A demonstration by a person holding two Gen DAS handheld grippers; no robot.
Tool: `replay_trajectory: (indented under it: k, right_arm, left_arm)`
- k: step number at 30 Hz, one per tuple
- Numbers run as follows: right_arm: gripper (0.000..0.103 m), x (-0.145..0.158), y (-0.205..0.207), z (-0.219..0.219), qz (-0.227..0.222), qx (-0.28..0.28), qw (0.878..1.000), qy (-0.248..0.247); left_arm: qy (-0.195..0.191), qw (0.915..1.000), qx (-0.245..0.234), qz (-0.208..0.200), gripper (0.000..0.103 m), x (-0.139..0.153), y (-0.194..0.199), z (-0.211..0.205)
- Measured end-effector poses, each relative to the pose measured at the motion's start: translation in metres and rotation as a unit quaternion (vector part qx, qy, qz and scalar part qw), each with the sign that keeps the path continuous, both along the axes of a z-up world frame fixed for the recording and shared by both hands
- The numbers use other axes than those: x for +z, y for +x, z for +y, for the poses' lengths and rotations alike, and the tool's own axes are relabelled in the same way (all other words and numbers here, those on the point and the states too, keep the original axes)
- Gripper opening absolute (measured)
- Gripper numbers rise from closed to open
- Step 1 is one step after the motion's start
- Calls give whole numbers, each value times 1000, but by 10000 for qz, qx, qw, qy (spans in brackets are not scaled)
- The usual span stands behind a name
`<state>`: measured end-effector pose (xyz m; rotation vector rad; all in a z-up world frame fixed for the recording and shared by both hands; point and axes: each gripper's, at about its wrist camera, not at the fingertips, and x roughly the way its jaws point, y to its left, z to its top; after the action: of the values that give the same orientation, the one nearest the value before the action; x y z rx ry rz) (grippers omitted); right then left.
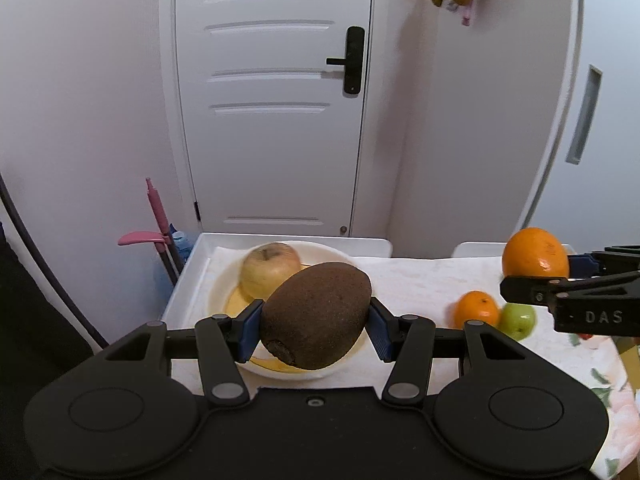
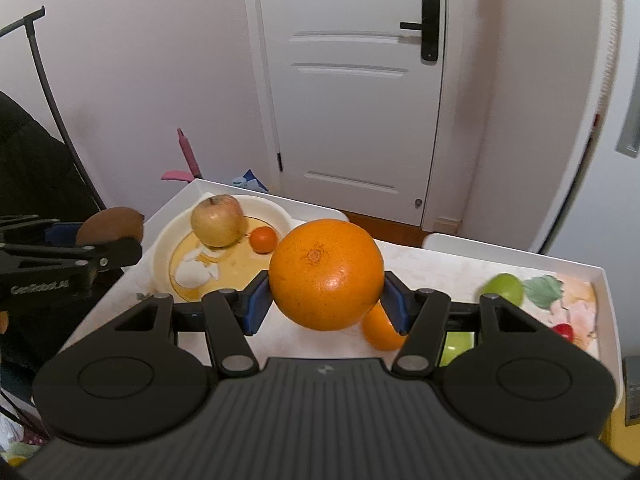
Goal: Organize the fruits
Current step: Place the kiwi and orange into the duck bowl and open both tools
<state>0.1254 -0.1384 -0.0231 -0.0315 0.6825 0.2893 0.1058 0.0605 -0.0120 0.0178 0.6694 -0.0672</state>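
Note:
My left gripper (image 1: 314, 328) is shut on a brown kiwi (image 1: 316, 316) and holds it above the near side of a white bowl (image 1: 218, 292). A yellowish apple (image 1: 270, 270) lies in that bowl. My right gripper (image 2: 324, 300) is shut on a large orange (image 2: 326, 274), lifted above the table. In the right wrist view the bowl (image 2: 276, 206) holds the apple (image 2: 218, 220) and a small mandarin (image 2: 263, 239); the kiwi (image 2: 110, 224) shows at left. A small orange (image 1: 476, 309) and a green fruit (image 1: 518, 320) lie on the table.
The fruits rest on a floral cloth (image 2: 572, 300) inside a white tray (image 2: 608, 320). Another orange (image 2: 380, 332) and two green fruits (image 2: 502, 288) lie under and right of my right gripper. A white door (image 1: 272, 120) stands behind the table.

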Motion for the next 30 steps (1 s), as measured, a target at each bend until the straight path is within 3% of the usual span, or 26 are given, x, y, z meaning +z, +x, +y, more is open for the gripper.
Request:
replay_trajectory:
  k: [13, 19, 30]
  right_arm:
    - [73, -26, 33, 60, 356, -414, 9984, -131]
    - [73, -40, 49, 81, 509, -594, 9967, -208]
    - [73, -56, 67, 96, 678, -778, 9944, -233]
  left_arm:
    - [210, 9978, -514, 363, 58, -46, 69, 53]
    - [406, 9935, -853, 641, 58, -78, 95, 61]
    - [783, 9829, -1401, 906, 59, -105, 111, 56]
